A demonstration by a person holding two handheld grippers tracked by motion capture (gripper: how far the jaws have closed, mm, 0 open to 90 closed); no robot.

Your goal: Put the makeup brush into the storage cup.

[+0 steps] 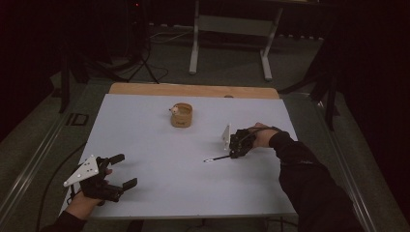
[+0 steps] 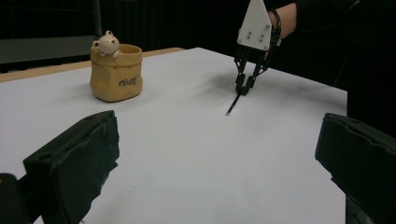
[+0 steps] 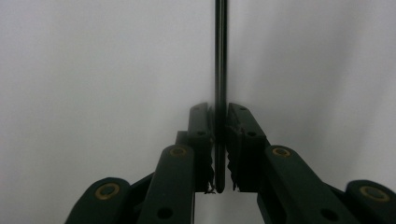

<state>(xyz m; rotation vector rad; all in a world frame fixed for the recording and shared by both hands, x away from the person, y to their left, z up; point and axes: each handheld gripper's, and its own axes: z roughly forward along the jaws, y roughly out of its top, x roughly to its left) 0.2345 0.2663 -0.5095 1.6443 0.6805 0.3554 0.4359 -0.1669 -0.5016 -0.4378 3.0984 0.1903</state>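
1. Nearest the person, at the front left corner of the white worktop (image 1: 183, 169), sits the left hand-held gripper (image 1: 121, 170), its two black jaws spread wide with bare surface between them. A grey three-cornered plate rides on top of it, and the person's hand grips it from below.
2. In the left gripper view those same jaws stand far apart at the bottom corners, nothing between them.
3. Moving out to the right side of the worktop, the right hand-held gripper (image 1: 235, 147) points down at the surface, the person's dark-sleeved forearm (image 1: 309, 183) reaching in behind it.
4. Its jaws are pressed together on a thin black stick (image 1: 216, 158), possibly a pen, though that is too small to tell. The right gripper view shows the stick (image 3: 220, 93) pinched squarely between the pads and running straight away over the white surface.
5. The stick's free end, with a pale tip, lies toward the middle of the worktop, low against the surface.
6. Farther back, near the centre, stands a tan sack-shaped pot (image 1: 182, 115) with a small white bear figure (image 2: 106, 44) perched on its rim, well apart from both grippers.
7. Beyond the white sheet, a wooden strip (image 1: 193, 90) edges the far side.
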